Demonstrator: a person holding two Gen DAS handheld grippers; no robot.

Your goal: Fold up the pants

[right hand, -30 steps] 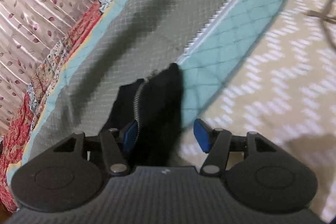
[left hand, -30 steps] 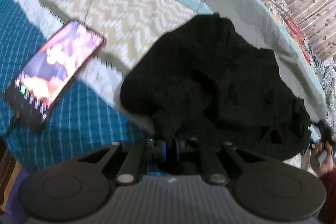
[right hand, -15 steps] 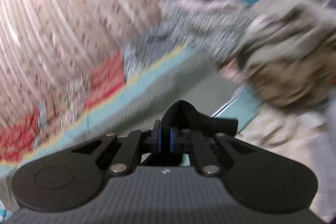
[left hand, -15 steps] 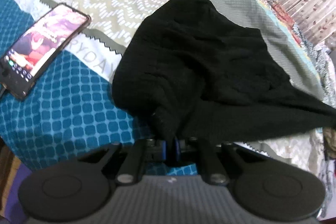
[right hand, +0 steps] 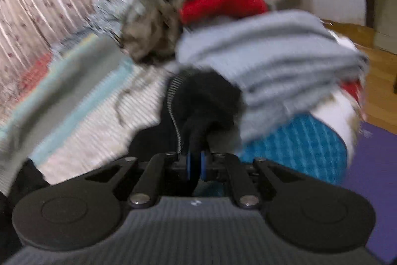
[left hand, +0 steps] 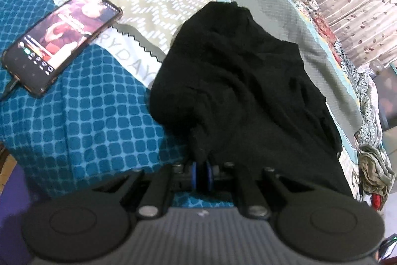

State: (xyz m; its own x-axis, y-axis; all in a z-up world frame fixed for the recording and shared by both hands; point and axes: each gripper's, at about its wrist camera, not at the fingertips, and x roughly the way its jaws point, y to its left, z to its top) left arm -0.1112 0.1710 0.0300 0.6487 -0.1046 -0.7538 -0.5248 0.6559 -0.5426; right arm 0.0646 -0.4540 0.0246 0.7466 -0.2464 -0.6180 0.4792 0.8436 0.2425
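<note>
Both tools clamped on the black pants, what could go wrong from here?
1. The phone lies close beside the pants; dragged fabric may catch it.
2. The right tool pinches fabric right beside the zipper, against the laundry pile; it might snag.
3. The left tool holds a bunched fold, so layers may slip.

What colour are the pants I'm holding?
Plain black pants, with a silvery zipper at one edge; the colour shows best in the left wrist view.
</note>
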